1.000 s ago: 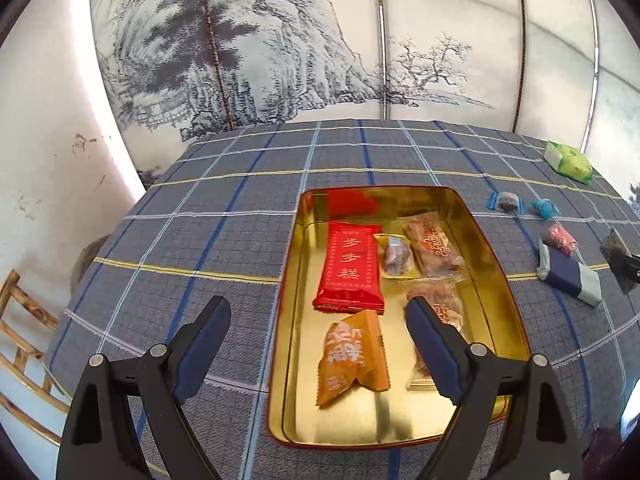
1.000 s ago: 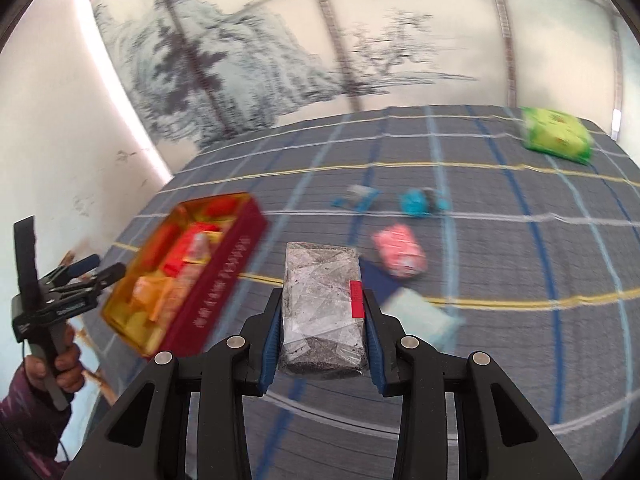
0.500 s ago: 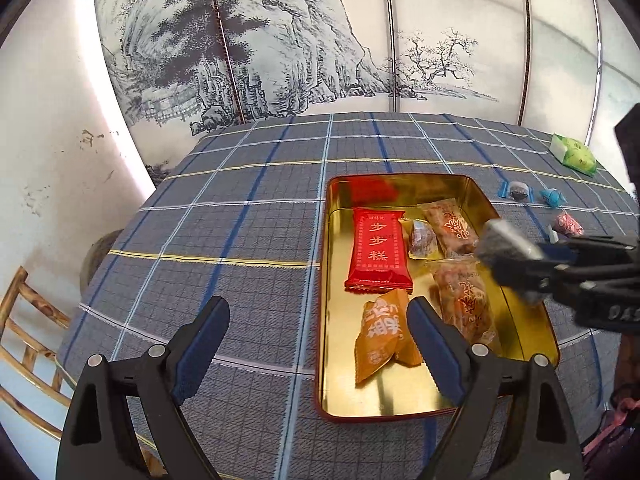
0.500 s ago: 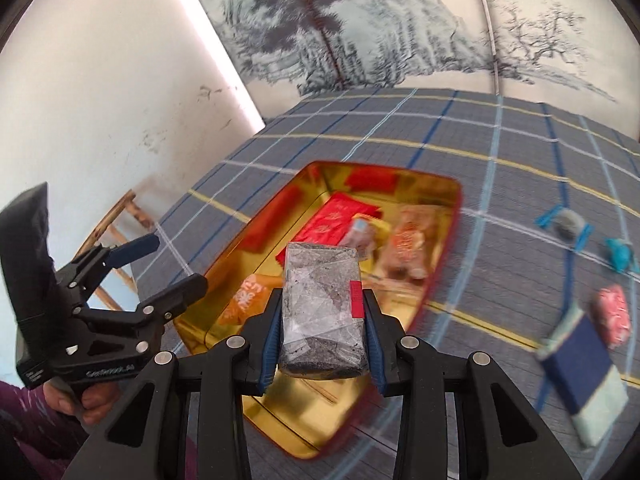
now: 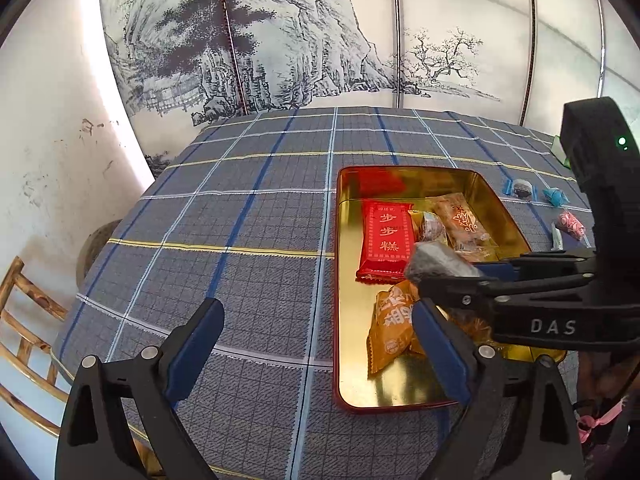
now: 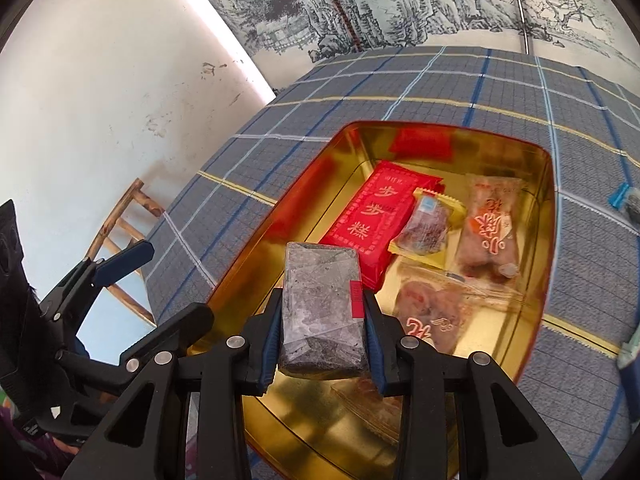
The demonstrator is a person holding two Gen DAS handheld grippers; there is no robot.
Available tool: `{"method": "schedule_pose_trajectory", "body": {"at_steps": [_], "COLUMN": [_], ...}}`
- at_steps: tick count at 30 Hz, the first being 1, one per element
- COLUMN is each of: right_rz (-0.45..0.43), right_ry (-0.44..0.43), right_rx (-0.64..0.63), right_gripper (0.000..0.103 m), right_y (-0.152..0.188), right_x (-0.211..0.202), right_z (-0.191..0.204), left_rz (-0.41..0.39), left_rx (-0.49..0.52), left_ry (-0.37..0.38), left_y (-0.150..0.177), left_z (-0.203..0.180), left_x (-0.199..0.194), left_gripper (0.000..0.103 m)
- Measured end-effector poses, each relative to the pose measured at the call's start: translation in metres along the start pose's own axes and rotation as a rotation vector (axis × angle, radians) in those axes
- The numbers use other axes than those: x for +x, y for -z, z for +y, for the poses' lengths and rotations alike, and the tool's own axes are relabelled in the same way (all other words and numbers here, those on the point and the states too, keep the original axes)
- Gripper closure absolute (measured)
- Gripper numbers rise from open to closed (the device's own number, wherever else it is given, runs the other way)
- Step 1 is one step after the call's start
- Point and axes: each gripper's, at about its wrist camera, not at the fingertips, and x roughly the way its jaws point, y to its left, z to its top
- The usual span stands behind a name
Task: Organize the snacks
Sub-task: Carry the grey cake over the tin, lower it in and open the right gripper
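Note:
A gold tin tray [image 5: 348, 272] [image 6: 546, 184] sits on the blue plaid tablecloth. It holds a red packet [image 5: 386, 240] [image 6: 372, 216], an orange packet [image 5: 390, 330], a small yellow-edged sweet [image 6: 426, 222] and clear-wrapped pastries [image 6: 490, 228]. My right gripper [image 6: 322, 310] is shut on a grey clear-wrapped snack bar [image 6: 320, 304] [image 5: 434, 262] and holds it above the near half of the tray. My left gripper [image 5: 316, 344] is open and empty, just left of the tray's near end; it also shows in the right wrist view [image 6: 160, 288].
Loose sweets lie on the cloth right of the tray: a blue-ended dark one [image 5: 520, 190], a turquoise one [image 5: 554, 196] and a pink one [image 5: 572, 224]. A wooden chair [image 5: 24, 320] stands at the table's left edge. A painted screen [image 5: 320, 40] stands behind.
My right gripper has carried the grey snack bar leftward from the loose sweets to above the tray. My left gripper has shifted left, off the tray, still open.

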Motion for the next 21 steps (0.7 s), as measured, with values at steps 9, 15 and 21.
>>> {"method": "schedule_pose_trajectory", "body": {"at_steps": [9, 15, 21], "right_rz": [0.029, 0.027, 0.007], "right_ry": [0.076, 0.16, 0.141], "right_rx": [-0.007, -0.049, -0.036], "right_gripper": [0.065, 0.065, 0.064], "right_y": [0.0005, 0.0008, -0.0001], "right_x": [0.008, 0.0112, 0.008], "right_z": [-0.0033, 0.0013, -0.0002], "left_rz": [0.011, 0.015, 0.017], "left_rx": [-0.003, -0.007, -0.008], "left_ry": [0.006, 0.009, 0.01], "left_y": [0.0012, 0.0029, 0.0028], "left_z": [0.0004, 0.0005, 0.0012], "left_x": [0.0028, 0.0044, 0.0047], "left_gripper": [0.009, 0.009, 0.009]}}
